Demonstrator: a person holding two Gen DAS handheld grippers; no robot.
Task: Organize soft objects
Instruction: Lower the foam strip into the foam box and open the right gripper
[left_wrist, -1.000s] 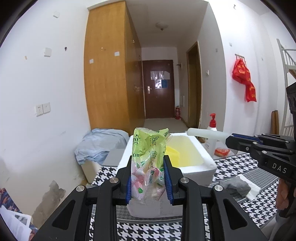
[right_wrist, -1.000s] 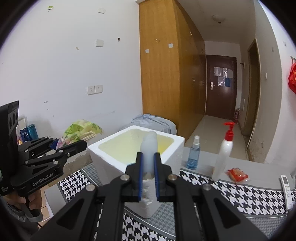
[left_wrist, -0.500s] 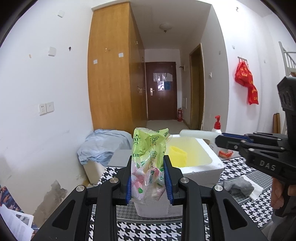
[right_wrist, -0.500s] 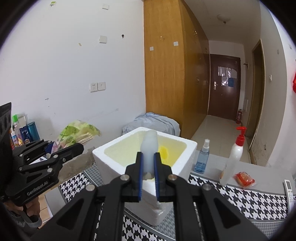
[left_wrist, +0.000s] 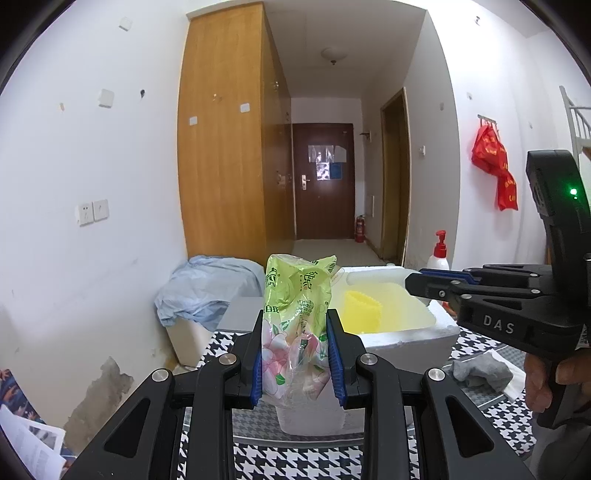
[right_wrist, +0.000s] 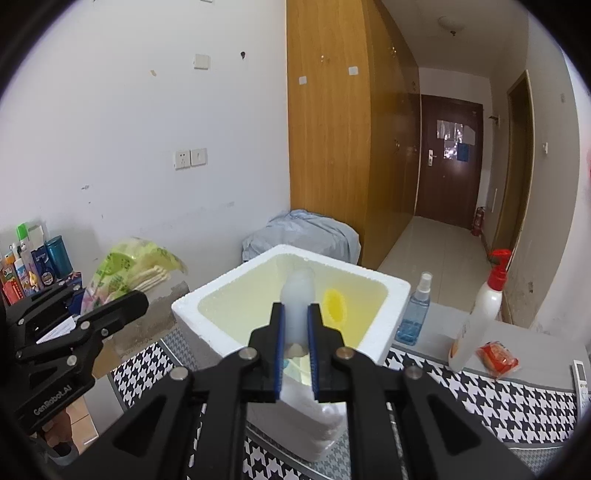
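Pump bottle (right_wrist: 480, 314) beside blue spray bottle (right_wrist: 415, 314)

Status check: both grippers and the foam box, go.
Left hand-held gripper shut on green pack. Right hand-held gripper shut on white tube, over foam box. Yellow item already inside. Path clear.

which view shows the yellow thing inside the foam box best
The left wrist view: the yellow ridged object sits unobstructed on the foam box floor, right of the green packet. In the right wrist view it is smaller and partly hidden behind the right gripper and its translucent white item.
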